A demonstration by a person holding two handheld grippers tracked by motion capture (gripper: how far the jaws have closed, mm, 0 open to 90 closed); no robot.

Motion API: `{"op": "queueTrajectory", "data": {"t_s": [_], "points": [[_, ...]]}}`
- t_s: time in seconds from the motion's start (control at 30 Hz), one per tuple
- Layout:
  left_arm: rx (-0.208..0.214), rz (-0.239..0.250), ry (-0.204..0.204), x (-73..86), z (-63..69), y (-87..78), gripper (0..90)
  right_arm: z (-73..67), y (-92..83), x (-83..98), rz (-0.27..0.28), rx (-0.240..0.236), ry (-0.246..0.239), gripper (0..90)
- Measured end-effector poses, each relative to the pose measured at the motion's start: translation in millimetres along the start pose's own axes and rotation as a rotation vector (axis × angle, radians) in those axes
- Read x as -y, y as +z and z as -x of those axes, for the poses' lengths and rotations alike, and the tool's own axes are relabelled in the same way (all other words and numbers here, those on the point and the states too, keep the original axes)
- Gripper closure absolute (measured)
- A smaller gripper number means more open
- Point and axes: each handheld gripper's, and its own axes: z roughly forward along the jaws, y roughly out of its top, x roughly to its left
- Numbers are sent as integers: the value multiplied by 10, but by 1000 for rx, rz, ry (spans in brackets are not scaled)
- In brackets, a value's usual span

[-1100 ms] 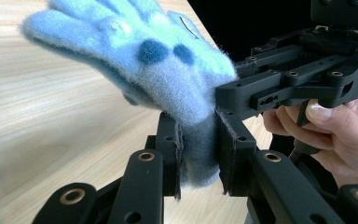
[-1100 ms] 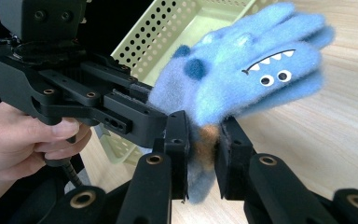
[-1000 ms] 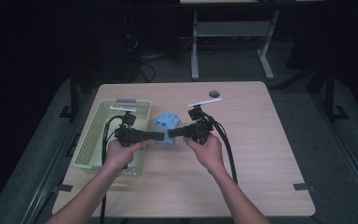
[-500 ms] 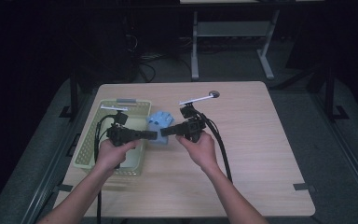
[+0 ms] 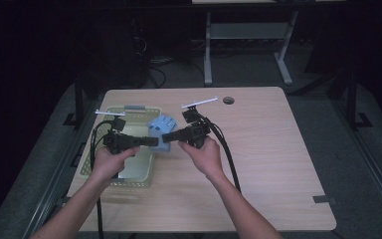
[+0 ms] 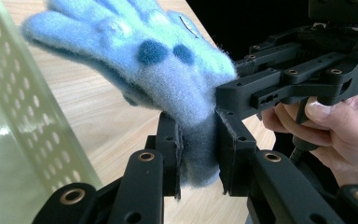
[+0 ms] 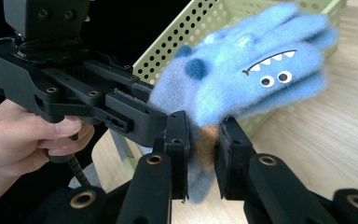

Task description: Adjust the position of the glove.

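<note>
High view: both hand-held grippers meet over the worktop (image 5: 258,149), just beside the green basket (image 5: 144,172). The left hand-held gripper (image 6: 199,154) and the right hand-held gripper (image 7: 204,154) are each clenched on the cuff of the blue glove (image 5: 160,128), whose fingers jut beyond the jaws. It looks like a two-handed carry; next, probably, a drop into the basket.

One blue glove (image 5: 160,130), one green basket (image 5: 93,167), two claws: left (image 5: 153,141), right (image 5: 166,138)

No readable text, labels, brands or numbers on anything in view.
</note>
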Motion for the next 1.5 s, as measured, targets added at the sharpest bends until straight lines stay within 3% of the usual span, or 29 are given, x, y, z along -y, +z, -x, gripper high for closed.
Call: {"op": "queueTrajectory", "data": {"t_s": [0.9, 1.5], "points": [[-15, 29, -12, 37, -165, -361, 723, -175, 306, -141, -8, -46, -15, 767], [-52, 30, -26, 55, -315, -554, 723, -221, 573, -220, -13, -75, -16, 767]]}}
